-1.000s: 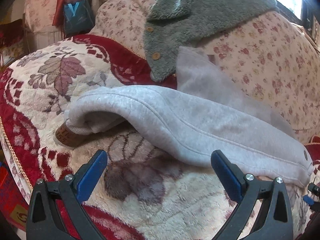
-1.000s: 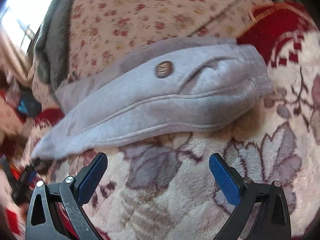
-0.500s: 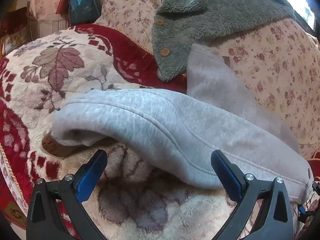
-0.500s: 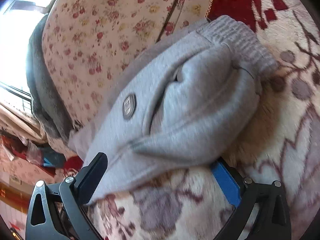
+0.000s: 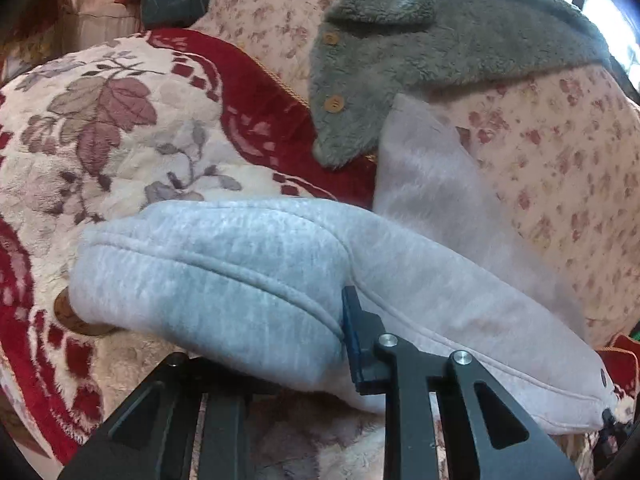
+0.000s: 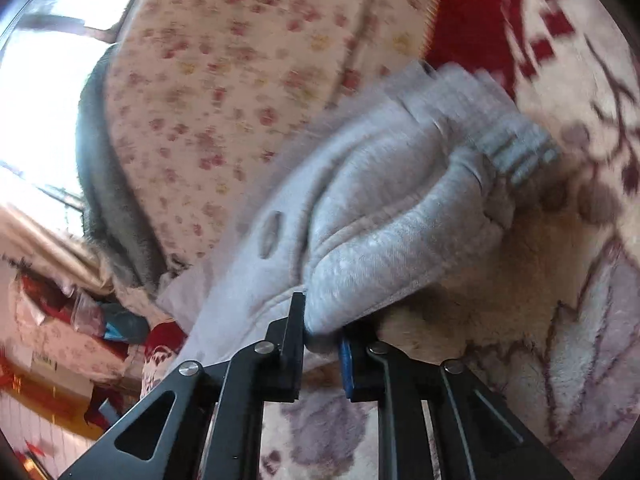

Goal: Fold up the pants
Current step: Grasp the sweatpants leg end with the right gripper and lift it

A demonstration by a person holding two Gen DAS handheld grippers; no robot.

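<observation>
Currently both claws, left claw [image 5: 316, 344] and right claw [image 6: 322, 340], having just closed, clamp the pants [image 5: 248, 280]; folding itself remains.

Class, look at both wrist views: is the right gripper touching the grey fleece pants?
Touching. The right wrist view shows the right gripper with its jaws closed on a bunched fold of the grey fleece pants; both fingers press into the fabric.

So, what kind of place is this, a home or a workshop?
Most likely a home, probably a living room. The grey pants lie on a plush red and cream floral blanket, against a flower-print cushion that has a fuzzy grey jacket draped over it, with a window behind.
</observation>
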